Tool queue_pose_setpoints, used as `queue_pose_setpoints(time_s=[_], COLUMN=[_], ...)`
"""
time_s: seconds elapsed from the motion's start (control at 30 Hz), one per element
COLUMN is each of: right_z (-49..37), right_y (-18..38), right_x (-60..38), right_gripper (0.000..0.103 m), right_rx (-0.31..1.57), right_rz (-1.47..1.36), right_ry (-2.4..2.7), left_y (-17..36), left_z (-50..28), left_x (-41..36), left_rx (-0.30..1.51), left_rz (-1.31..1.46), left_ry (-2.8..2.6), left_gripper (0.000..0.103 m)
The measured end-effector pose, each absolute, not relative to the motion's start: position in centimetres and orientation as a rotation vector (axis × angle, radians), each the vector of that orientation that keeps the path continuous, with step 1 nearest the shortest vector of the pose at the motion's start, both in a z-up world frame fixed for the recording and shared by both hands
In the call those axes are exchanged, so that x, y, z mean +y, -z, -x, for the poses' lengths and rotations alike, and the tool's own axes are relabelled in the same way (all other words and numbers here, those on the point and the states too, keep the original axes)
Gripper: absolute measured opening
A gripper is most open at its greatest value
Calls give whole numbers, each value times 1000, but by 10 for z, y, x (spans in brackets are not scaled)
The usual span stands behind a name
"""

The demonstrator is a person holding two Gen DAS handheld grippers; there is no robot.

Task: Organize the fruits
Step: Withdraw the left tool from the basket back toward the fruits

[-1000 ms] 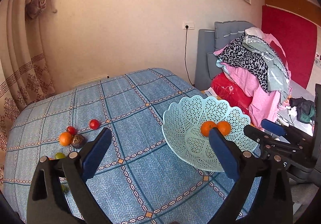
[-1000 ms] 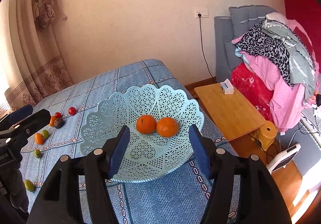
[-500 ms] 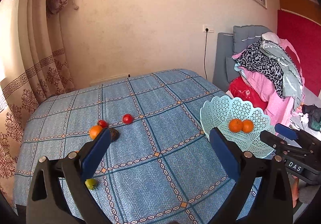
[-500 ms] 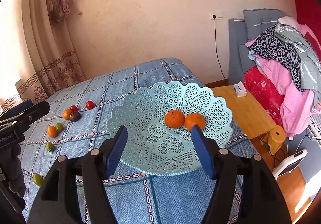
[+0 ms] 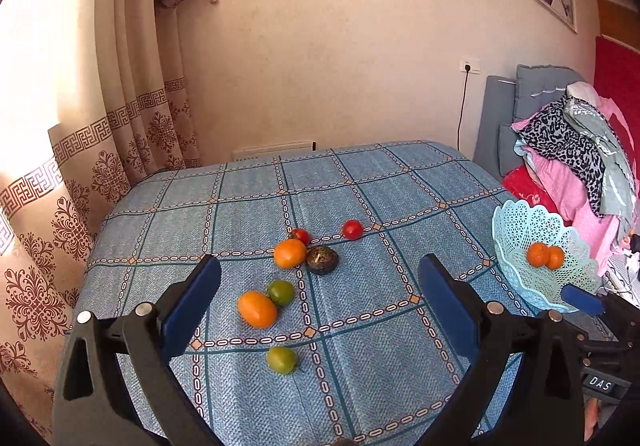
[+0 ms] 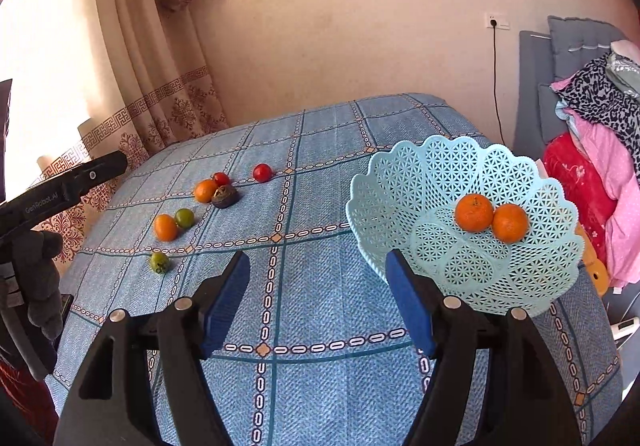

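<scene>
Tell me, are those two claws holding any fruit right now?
No. The left gripper and right gripper are both open with nothing between their fingers.

Left gripper (image 5: pixel 320 286): black plastic frame with triangular cut-outs, two blue rectangular pads, silver round screws on each arm — seen lower left in the right wrist view as a black bar lettered "GenRobot.AI", gripped by a hand in a dark grey glove (image 6: pixel 38 278). Right gripper (image 6: pixel 318 296): same black frame, blue pads, silver screws — its housing at lower right of the left wrist view reads "DAS".
</scene>
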State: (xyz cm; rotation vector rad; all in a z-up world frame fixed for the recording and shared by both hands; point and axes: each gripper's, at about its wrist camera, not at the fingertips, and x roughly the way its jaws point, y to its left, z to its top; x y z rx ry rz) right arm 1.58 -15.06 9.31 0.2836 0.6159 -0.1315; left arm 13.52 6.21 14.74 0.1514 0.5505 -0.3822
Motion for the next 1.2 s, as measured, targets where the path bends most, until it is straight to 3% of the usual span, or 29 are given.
queue_pose_setpoints(time_s=[0.47, 0.87, 1.0, 1.2], right_z=[-35, -40, -42, -45], right_y=[-75, -51, -45, -41], right_x=[-85, -38, -36, -34], right_gripper=[71, 71, 71, 71], right_rx=[700, 789, 805, 817], right_rz=[-254, -219, -221, -220], right_ry=[-28, -151, -151, -157], left_y=[-110, -66, -52, -38], left_z=[-177, -184, -185, -188], left_x=[115, 107, 101, 96], left_rx=[684, 809, 864, 905], left_rz=[-78, -110, -111, -119], left_ry=[285, 362, 390, 408], left_gripper=[100, 100, 87, 77])
